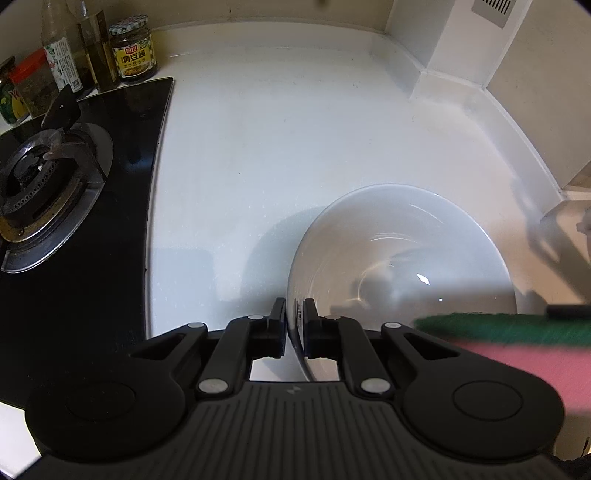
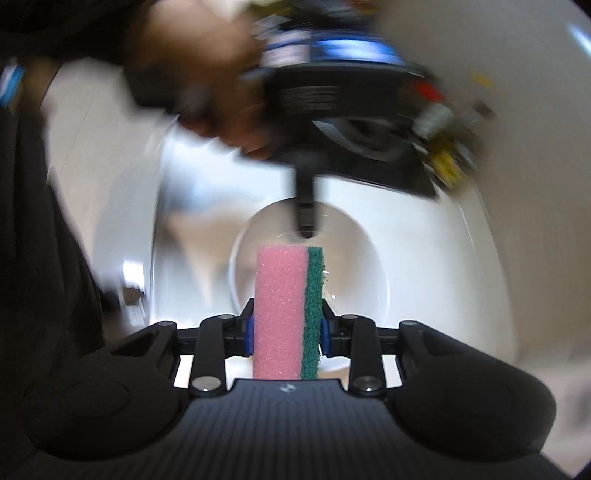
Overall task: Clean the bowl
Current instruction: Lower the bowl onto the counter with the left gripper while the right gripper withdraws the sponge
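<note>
Left gripper (image 1: pixel 294 325) angled steeply down over white countertop (image 1: pixel 266 140), fingers clamped on near rim of white bowl (image 1: pixel 399 251), one pad outside the wall, one inside. Bowl resting on countertop, right of black gas hob (image 1: pixel 92 206), tilt hard to judge through fisheye. Right gripper (image 2: pixel 286 334) also pitched downward, fingers pressed on pink-and-green sponge (image 2: pixel 288 310), held upright on end, pink foam to left, green scouring layer to right. Sponge poised above bowl (image 2: pixel 354 280) opening; contact with bowl not discernible. Same sponge (image 1: pixel 517 343) seen blurred at right edge of left wrist view, green layer uppermost, low over bowl's right side. Right wrist view heavily smeared: person's hand (image 2: pixel 207 81) wrapped around left gripper's (image 2: pixel 306 225) body at top of frame, its fingers pointing down onto far rim of bowl; dark sleeve (image 2: pixel 40 236) along left edge. Counts: one bowl, one sponge, two grippers, one burner (image 1: pixel 40 184) visible on hob. Behind hob, one jar with checked lid (image 1: pixel 133 50), two tall bottles (image 1: pixel 90 40) beside it, further jars at left edge, number unclear. Ribbed vent plate (image 1: pixel 493 9) high on wall at upper right.
</note>
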`<state>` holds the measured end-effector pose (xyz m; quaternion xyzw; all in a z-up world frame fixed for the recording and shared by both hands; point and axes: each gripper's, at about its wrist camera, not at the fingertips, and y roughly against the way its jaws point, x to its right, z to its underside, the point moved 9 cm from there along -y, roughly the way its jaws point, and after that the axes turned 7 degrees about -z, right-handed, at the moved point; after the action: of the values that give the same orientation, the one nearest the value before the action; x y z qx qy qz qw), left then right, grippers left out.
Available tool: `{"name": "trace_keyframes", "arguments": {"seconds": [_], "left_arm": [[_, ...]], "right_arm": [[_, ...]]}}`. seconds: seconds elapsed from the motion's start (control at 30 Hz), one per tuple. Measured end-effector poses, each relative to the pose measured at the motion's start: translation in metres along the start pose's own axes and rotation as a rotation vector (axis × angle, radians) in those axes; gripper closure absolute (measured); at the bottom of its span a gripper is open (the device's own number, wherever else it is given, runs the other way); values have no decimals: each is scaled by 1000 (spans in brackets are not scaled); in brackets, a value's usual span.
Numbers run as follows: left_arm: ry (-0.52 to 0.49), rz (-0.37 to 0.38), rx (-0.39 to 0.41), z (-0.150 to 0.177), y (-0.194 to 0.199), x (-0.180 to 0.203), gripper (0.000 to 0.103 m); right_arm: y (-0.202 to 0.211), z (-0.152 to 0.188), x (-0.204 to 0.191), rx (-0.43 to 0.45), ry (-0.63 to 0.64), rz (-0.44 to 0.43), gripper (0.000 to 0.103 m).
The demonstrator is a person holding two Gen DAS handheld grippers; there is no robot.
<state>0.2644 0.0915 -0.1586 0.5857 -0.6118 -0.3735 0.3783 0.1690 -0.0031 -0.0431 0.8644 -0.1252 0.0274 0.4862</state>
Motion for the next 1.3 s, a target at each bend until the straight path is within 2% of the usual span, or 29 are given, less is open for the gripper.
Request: {"name": "trace_keyframes", "arguments": {"seconds": [0.07,0.13,0.2,0.3,0.43,0.63,0.73,0.93,1.13,1.3], "left_arm": [[8,7,-1,1,1,-1,94],[9,11,12,-1,5,-2,94],[2,17,20,-4,7,-3,94],[-26,21,12,-6,4,-3,94],[-94,2,20,-5,4,3,97],[-118,-23,54,-1,5,6,96],[-120,-31,75,1,6,7,96],[-158,-39,101,4,9,10,95],[-197,-30,121,3,10,12,94],[-256,-6,127,-4,7,14,94]], "right_arm": [[20,7,26,126,-252,20,76],[44,29,55,269,-533,72,76],[56,52,73,348,-727,106,76],[48,97,84,351,-974,156,76],[29,116,77,313,-1081,183,76],[-1,127,64,260,-1168,167,76],[-11,116,68,233,-1171,171,76],[-21,96,76,122,-1120,199,76],[-35,79,86,-31,-1004,195,76],[-42,71,91,-90,-950,218,76]]}}
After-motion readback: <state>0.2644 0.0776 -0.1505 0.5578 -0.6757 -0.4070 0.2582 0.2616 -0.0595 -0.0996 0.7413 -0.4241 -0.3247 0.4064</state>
